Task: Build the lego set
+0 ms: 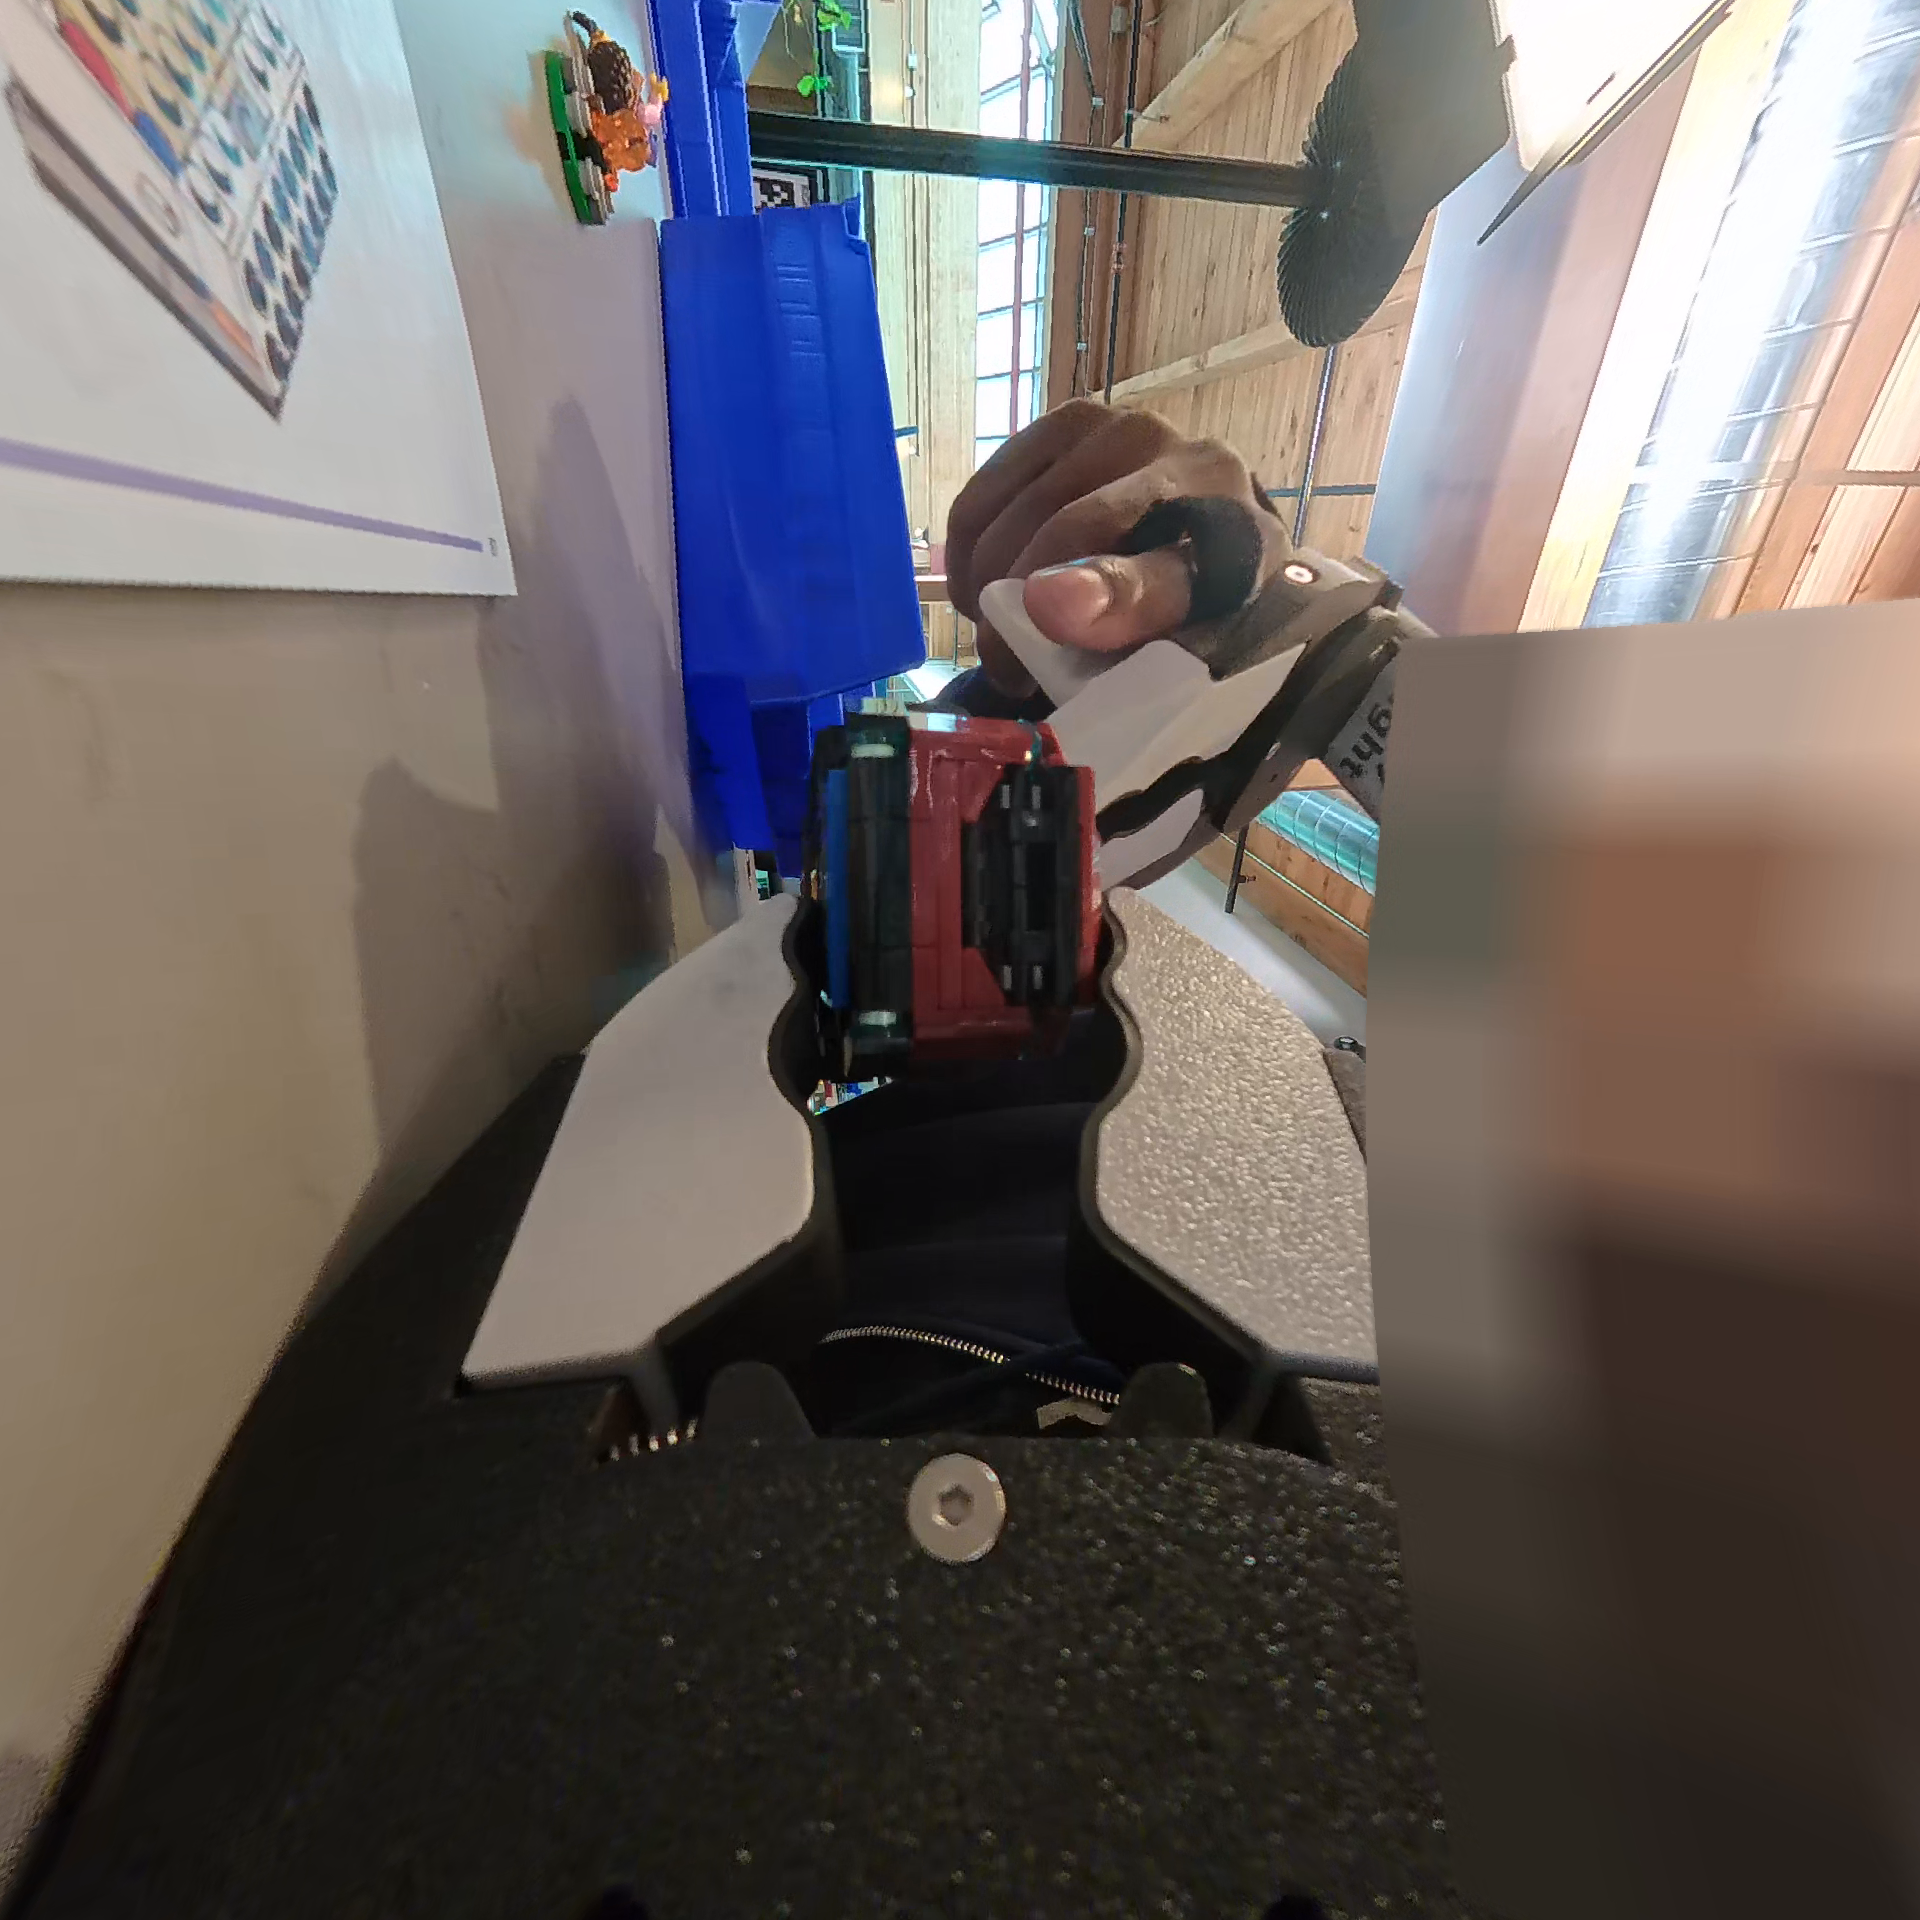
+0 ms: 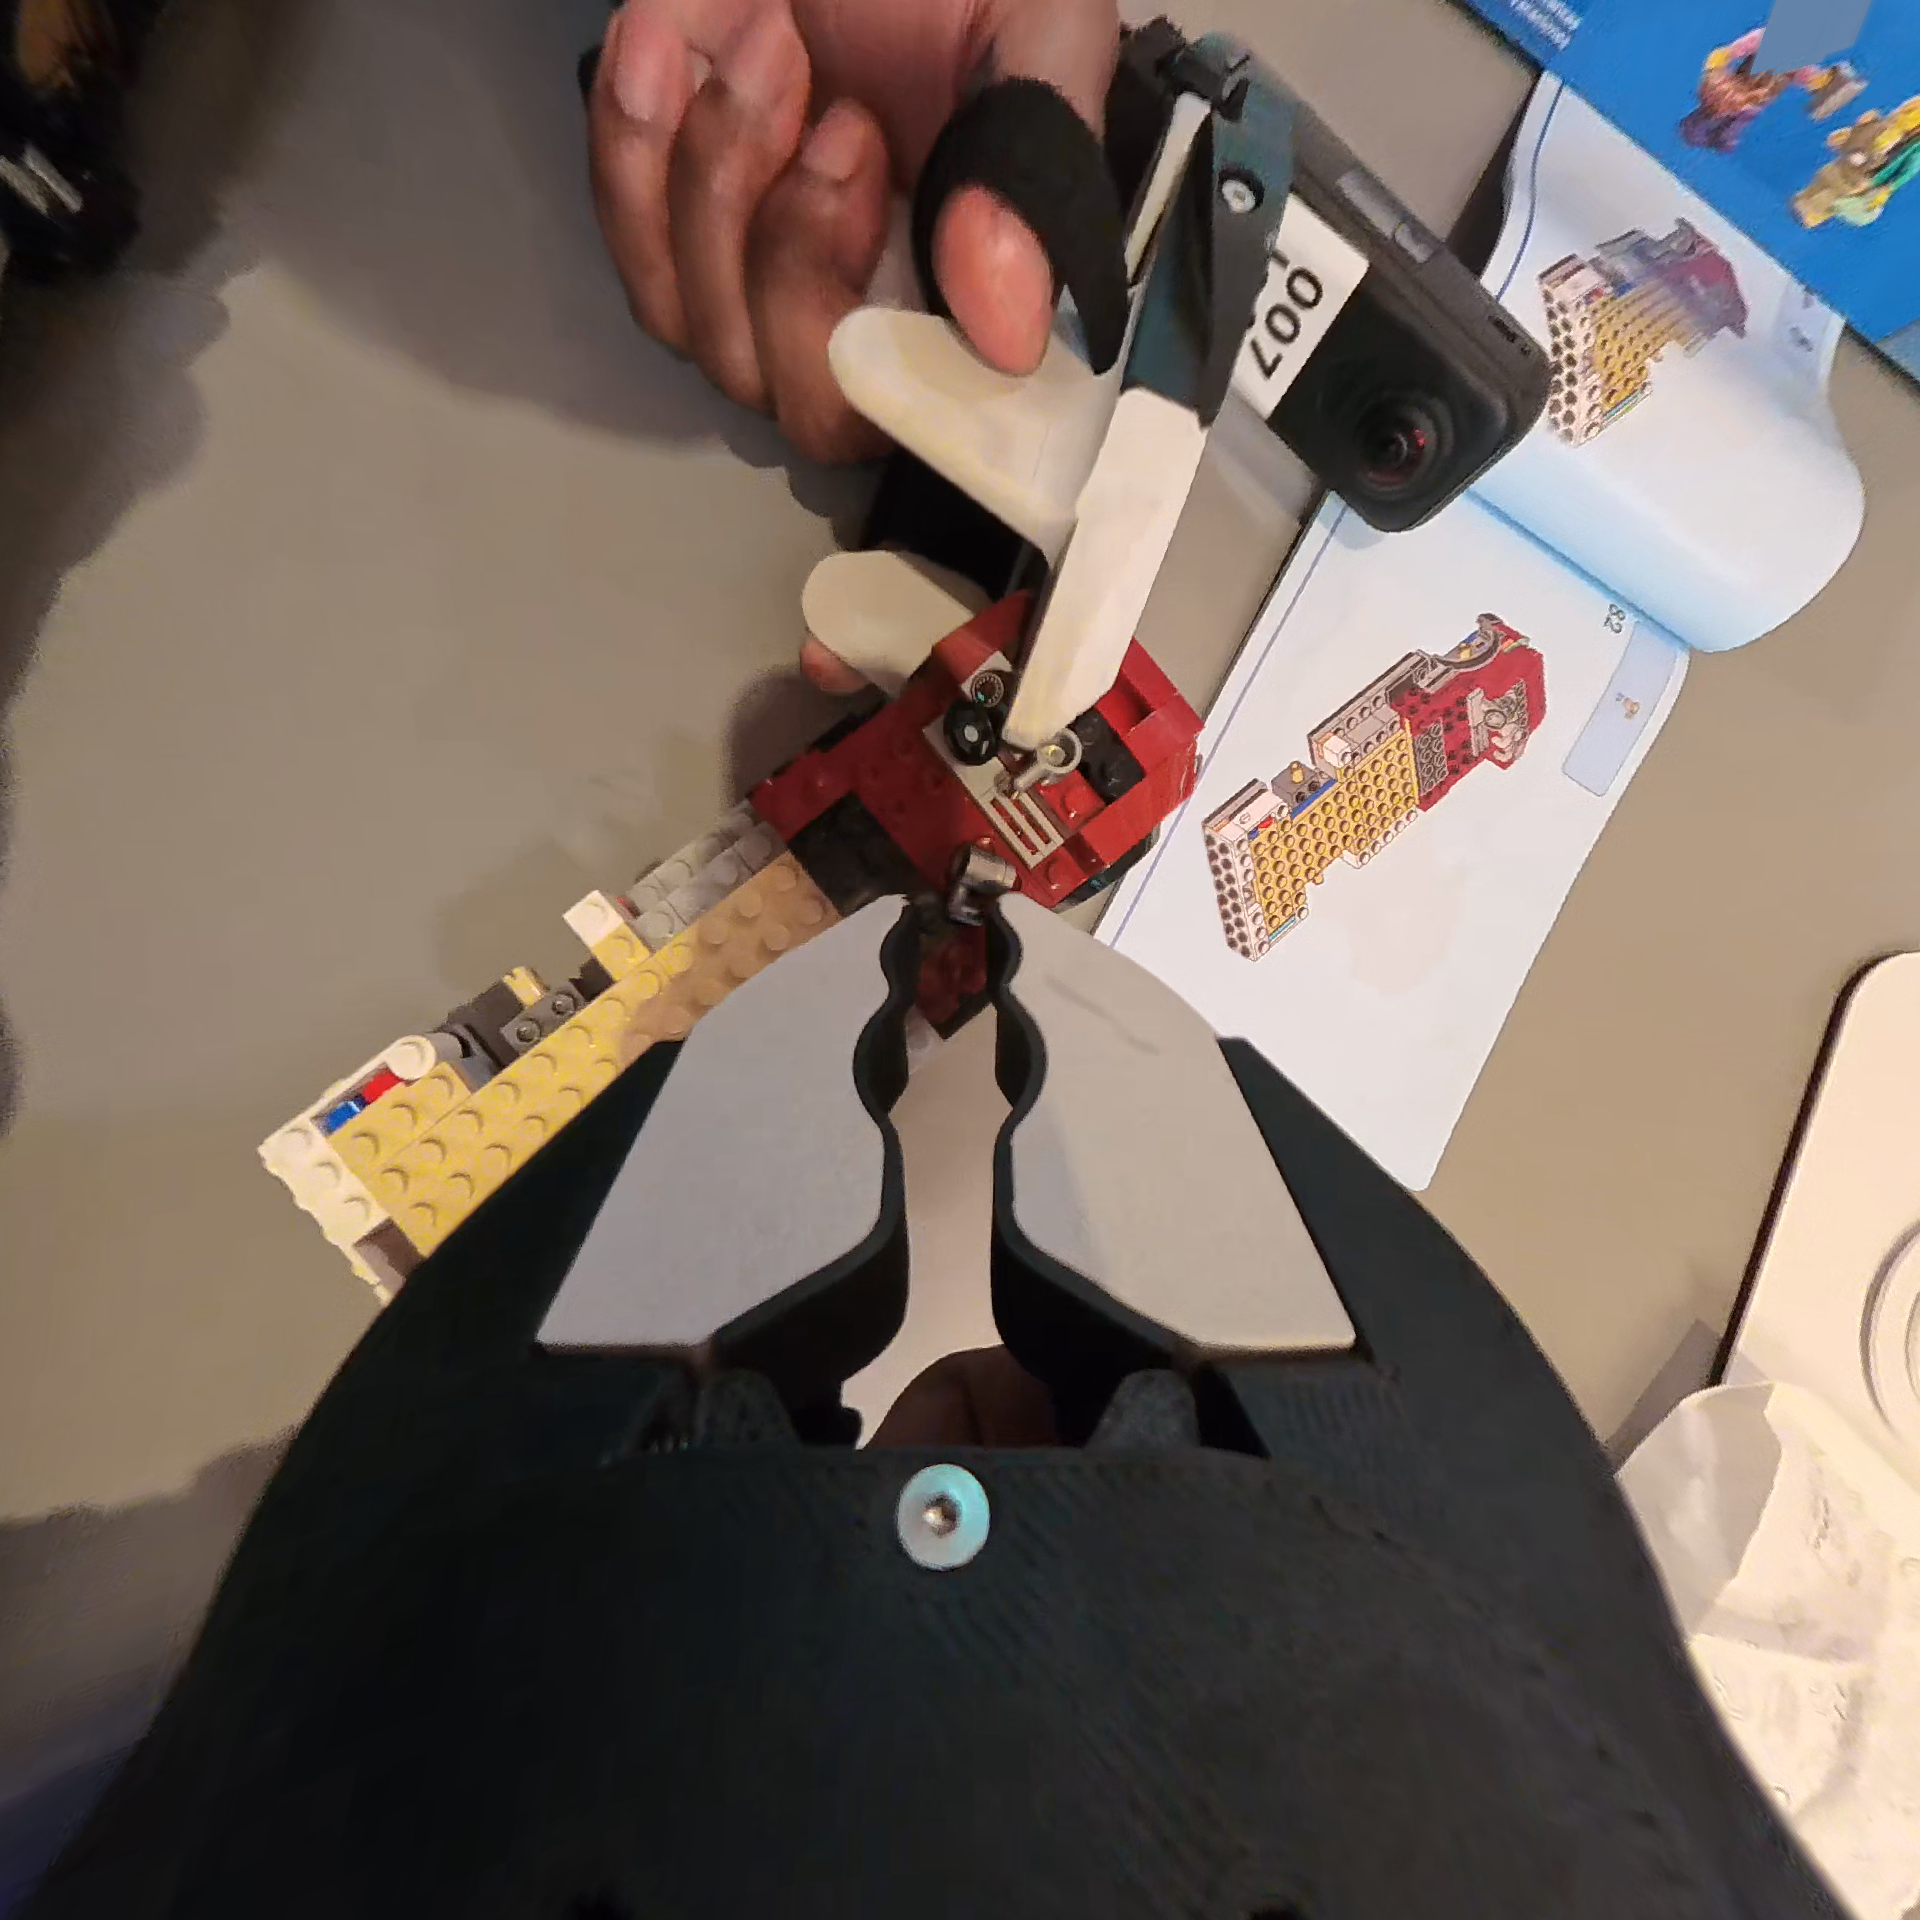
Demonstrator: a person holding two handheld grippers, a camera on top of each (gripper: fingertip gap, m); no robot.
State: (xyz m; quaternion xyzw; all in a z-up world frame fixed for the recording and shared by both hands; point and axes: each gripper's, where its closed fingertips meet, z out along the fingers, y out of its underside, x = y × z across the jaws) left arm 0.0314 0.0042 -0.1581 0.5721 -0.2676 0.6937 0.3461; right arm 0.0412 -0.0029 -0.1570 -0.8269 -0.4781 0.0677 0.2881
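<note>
A long brick model point(image 2: 644, 997) with yellow and tan plates, a white end and a dark red end point(image 2: 894, 779) is held over the grey table point(image 2: 312, 623). My left gripper point(image 1: 956, 935) is shut on the model's red end point(image 1: 940, 883), with both pads pressed on its sides. It also shows in the right wrist view point(image 2: 966, 665), held by a hand. My right gripper point(image 2: 951, 920) pinches a small grey and black piece point(image 2: 977, 873) at its fingertips, right against the edge of the red end. The right gripper also shows in the left wrist view point(image 1: 1164, 810).
An open instruction booklet point(image 2: 1351, 935) lies on the table to the right, with a blue box point(image 2: 1714, 104) beyond it. A white tray point(image 2: 1870, 1143) and crumpled white paper point(image 2: 1818, 1662) are at the right edge. Blue bins point(image 1: 779, 468) and a small brick figure point(image 1: 603, 114) stand farther off. Only a small space, under 4 cm, lies between the two pairs of fingers.
</note>
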